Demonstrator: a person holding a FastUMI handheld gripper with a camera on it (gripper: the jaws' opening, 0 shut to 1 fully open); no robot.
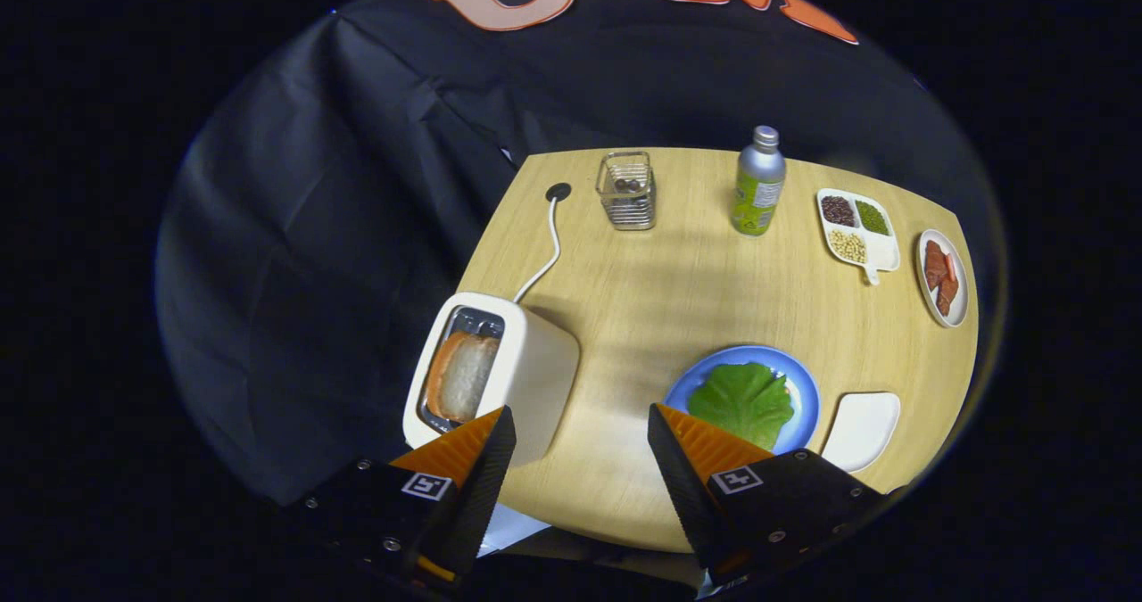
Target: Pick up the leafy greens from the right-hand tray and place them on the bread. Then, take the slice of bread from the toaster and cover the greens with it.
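Note:
A leaf of greens point(742, 400) lies on the blue plate point(805, 384), just ahead of the right finger; bread under it is hidden. A slice of bread point(464, 375) stands in the slot of the white toaster point(535, 366), just ahead of the left finger. A small white tray point(862, 427) sits bare to the right of the plate. My gripper point(580, 424) hovers high above the table's near edge, open, with nothing between its fingers.
On the round wooden table point(660, 299) stand a wire basket point(627, 190), a metal bottle point(758, 183), a divided dish of beans point(855, 225) and a small plate of meat slices point(942, 277). The toaster's white cord point(546, 254) runs to a hole in the tabletop.

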